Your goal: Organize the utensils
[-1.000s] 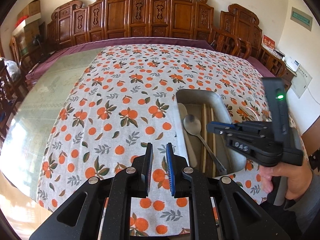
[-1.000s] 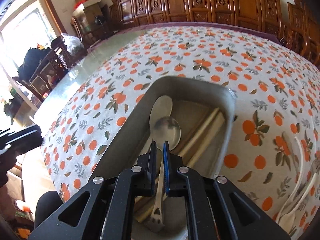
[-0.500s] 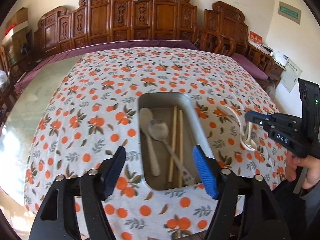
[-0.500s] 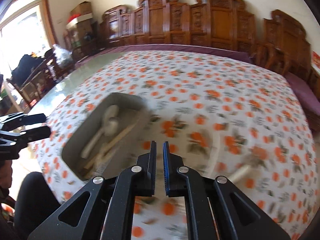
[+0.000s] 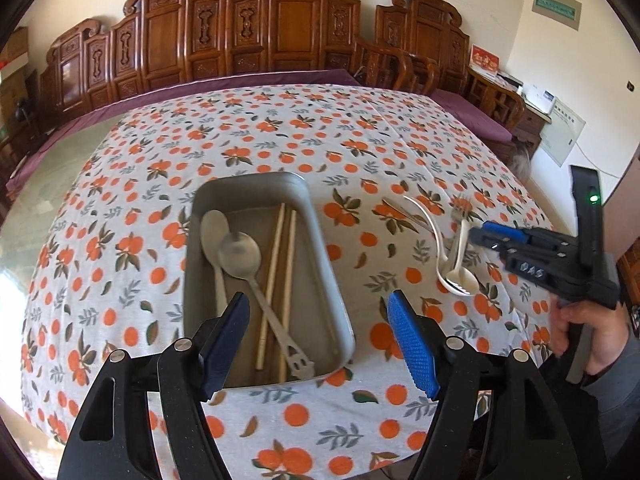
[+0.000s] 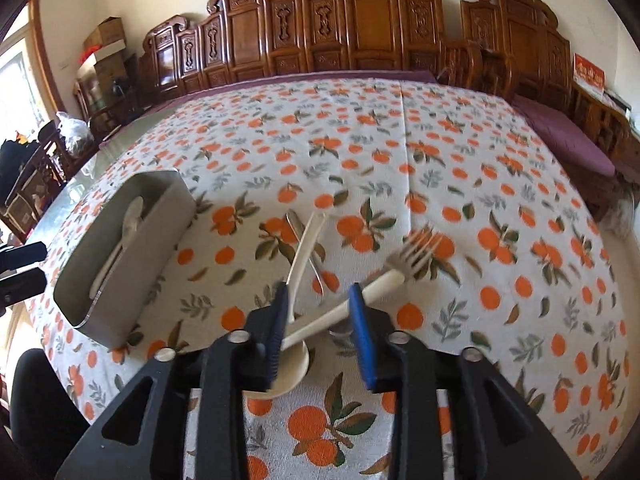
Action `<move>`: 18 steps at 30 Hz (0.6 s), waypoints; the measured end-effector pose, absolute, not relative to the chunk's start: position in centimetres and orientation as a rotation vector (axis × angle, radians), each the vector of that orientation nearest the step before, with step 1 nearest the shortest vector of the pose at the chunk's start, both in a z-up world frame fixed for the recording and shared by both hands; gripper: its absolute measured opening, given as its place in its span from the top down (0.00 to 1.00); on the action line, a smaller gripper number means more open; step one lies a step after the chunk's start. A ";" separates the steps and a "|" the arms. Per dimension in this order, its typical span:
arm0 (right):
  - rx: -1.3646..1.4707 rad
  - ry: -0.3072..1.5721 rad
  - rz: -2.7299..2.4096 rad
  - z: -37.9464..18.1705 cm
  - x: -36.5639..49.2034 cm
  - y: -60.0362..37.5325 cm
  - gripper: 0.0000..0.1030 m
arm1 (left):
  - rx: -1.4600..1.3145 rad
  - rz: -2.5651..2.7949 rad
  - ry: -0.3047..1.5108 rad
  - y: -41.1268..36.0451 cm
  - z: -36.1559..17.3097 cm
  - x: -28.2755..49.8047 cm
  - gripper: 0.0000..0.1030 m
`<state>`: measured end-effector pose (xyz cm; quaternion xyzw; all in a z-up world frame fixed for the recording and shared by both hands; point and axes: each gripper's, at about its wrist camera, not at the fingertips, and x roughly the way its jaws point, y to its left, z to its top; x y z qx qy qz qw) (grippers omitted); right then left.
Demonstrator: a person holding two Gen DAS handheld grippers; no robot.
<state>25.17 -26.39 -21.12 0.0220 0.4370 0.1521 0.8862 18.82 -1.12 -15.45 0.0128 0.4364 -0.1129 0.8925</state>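
Left wrist view: the left gripper (image 5: pixel 318 344) stood spread wide and empty above the near end of the metal tray (image 5: pixel 320 224), which lay on the orange-patterned tablecloth (image 5: pixel 280 136). Inside the tray lay a pale spoon (image 5: pixel 214 236), a steel spoon (image 5: pixel 244 258) and a pair of chopsticks (image 5: pixel 280 268). Well to the right of the tray, a loose pile of utensils remained on the cloth, with the right gripper (image 5: pixel 486 236) close to it, carried by a hand (image 5: pixel 588 332).

Right wrist view: the right gripper (image 6: pixel 318 322) was opening, its jaws astride the white handle of a fork (image 6: pixel 384 280); the pads did not appear to press on it. A white spoon (image 6: pixel 306 240) crossed a metal utensil (image 6: pixel 298 228) just beside the fork, its bowl under the left pad. The tray (image 6: pixel 132 248) sat apart, to the left.

Procedure, as judged: the step in hand was taking the fork. The pads should be centred on the handle alone, clear of the white spoon, lowered until level with it, then closed squarely. The fork should be lifted straight up to avoid dragging the crossed utensils.
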 end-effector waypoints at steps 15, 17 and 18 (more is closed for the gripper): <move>0.173 1.015 0.347 -24.2 25.3 -26.0 0.63 | 0.039 -0.262 0.928 -3.5 -16.6 18.2 0.34; 0.183 1.024 0.356 -24.3 25.2 -25.8 0.67 | 0.046 -0.263 0.928 -3.7 -16.6 18.1 0.34; 0.182 1.024 0.359 -24.3 25.1 -25.8 0.70 | 0.047 -0.263 0.928 -3.7 -16.6 18.1 0.34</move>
